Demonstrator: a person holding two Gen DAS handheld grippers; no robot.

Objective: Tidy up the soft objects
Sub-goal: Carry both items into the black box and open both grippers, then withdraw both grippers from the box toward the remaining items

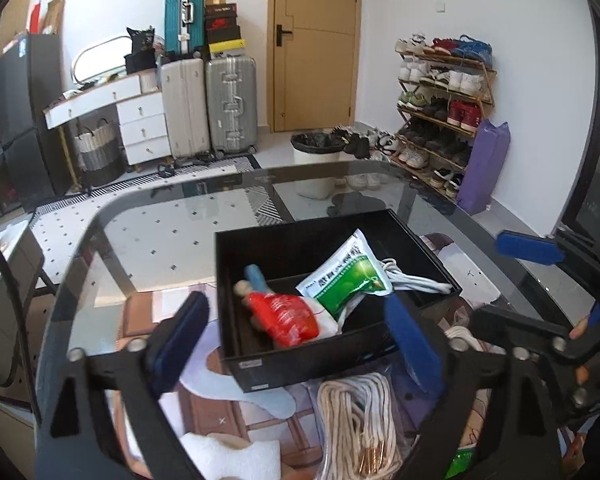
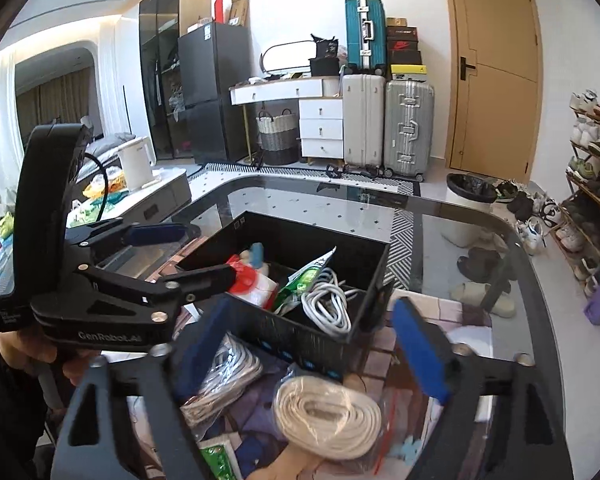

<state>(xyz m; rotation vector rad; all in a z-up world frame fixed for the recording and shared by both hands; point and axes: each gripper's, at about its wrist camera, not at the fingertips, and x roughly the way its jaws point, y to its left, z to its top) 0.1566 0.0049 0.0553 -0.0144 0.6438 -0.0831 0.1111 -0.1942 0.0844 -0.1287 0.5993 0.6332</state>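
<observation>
A black open box [image 1: 300, 360] [image 2: 300, 332] stands on the glass table. Inside lie a red packet [image 1: 288, 316], a green-and-white sachet [image 1: 348, 280] and a white cable [image 2: 328, 304]. My left gripper [image 1: 296, 340] hovers open over the box's near left corner, its blue pads touching nothing. My right gripper [image 2: 312, 348] is open too, above the box's near side with nothing gripped. In front of the box a bagged coil of white rope [image 2: 328, 412] [image 1: 360, 412] lies beside another bagged cable [image 2: 224, 376]. Each gripper also shows in the other's view, the left [image 2: 208, 252] and the right [image 1: 488, 280].
A white towel [image 1: 228, 456] and a green packet [image 2: 220, 460] lie at the near edge on a patterned cloth. The glass table [image 1: 160, 208] curves away behind the box. On the floor beyond stand a bin [image 1: 316, 160], suitcases [image 1: 228, 104] and a shoe rack [image 1: 440, 108].
</observation>
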